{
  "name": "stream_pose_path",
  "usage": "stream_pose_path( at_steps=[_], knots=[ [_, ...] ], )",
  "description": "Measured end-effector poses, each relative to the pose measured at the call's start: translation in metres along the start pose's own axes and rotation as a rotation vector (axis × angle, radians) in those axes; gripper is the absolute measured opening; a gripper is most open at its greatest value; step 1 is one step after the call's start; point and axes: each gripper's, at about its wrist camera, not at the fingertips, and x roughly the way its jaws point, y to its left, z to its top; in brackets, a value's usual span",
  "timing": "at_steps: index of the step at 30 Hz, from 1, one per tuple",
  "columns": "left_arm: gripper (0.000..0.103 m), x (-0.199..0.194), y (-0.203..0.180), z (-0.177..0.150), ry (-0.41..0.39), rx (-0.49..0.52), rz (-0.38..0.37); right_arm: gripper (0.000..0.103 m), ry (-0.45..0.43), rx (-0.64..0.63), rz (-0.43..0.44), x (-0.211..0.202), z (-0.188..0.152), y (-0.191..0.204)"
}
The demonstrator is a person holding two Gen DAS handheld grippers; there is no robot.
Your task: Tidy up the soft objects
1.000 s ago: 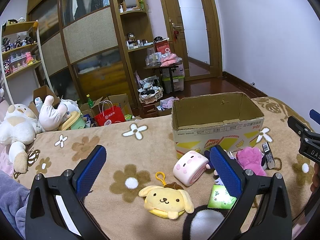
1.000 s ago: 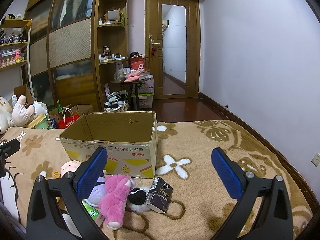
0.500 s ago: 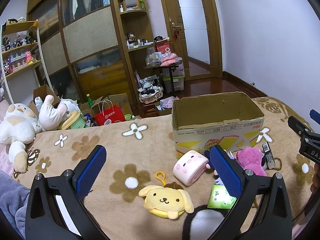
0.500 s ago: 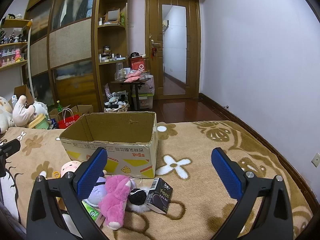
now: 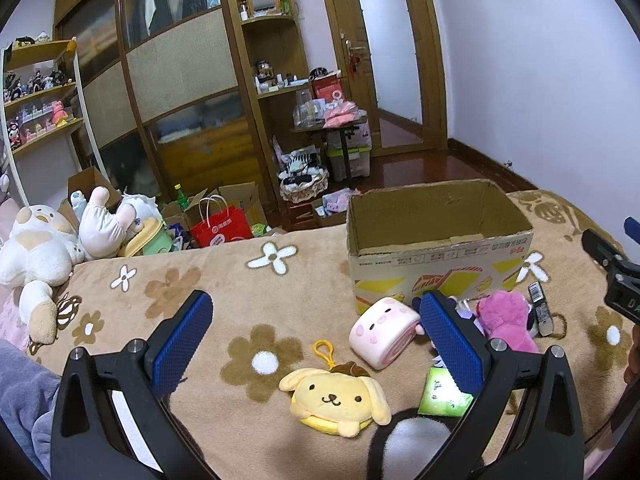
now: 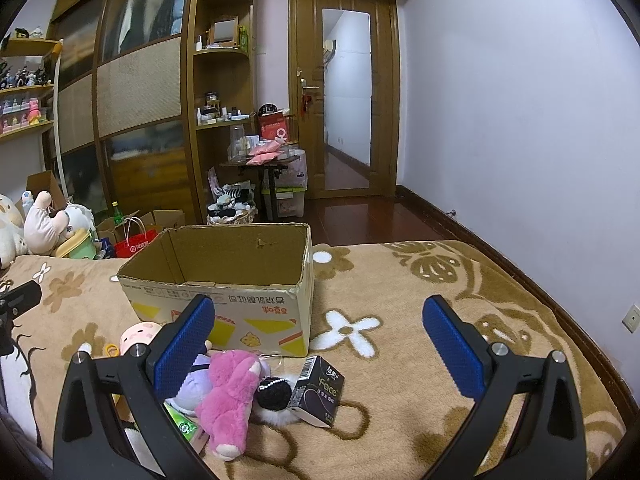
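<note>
Both grippers hover above a bed covered by a tan flowered blanket (image 5: pixel 240 280), each with its jaws spread wide and nothing between the blue pads. The left gripper (image 5: pixel 316 328) looks down on a yellow dog plush (image 5: pixel 336 398) with an orange clip loop, lying flat on the blanket just in front of it. Beside that plush, toward the box, a pink-and-white roll-shaped plush (image 5: pixel 382 332) lies on its side, near the right finger of the left gripper. An open cardboard box (image 5: pixel 436 256) stands upright on the blanket behind the toys, its inside showing only bare cardboard from both views. In front of the box sits a small heap: a bright pink plush (image 6: pixel 228 396) lying lengthwise, a lavender plush (image 6: pixel 196 384) touching it on the left, and a black-and-white fuzzy toy (image 6: pixel 274 398) touching it on the right. A small dark carton (image 6: pixel 320 392) rests tilted against the fuzzy toy, and a green packet (image 5: pixel 442 394) lies flat partly under the left gripper's right finger. The right gripper (image 6: pixel 318 338) hangs over the blanket to the right of the heap, its left finger overlapping the lavender plush in view. At the far left edge of the bed lie a large white-and-tan plush (image 5: pixel 36 256) and other stuffed toys, well apart from the box.
</note>
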Motion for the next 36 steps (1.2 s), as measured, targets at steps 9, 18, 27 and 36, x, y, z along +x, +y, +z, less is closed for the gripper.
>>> stream_pose_path(
  at_steps=[9,18,27,36],
  knots=[
    [0.102,0.026,0.004,0.003,0.098,-0.007,-0.016,0.103,0.027,0.001,-0.008,0.009,0.001,-0.002],
    [0.102,0.059,-0.006,0.000,0.227,-0.023,-0.041,0.103,0.203,0.060,-0.007,0.046,-0.004,-0.014],
    [0.102,0.099,-0.017,-0.022,0.430,-0.025,-0.065,0.103,0.391,0.099,-0.009,0.081,-0.026,-0.025],
    [0.102,0.138,-0.024,-0.051,0.612,0.004,-0.053,0.088,0.492,0.104,0.010,0.104,-0.041,-0.026]
  ],
)
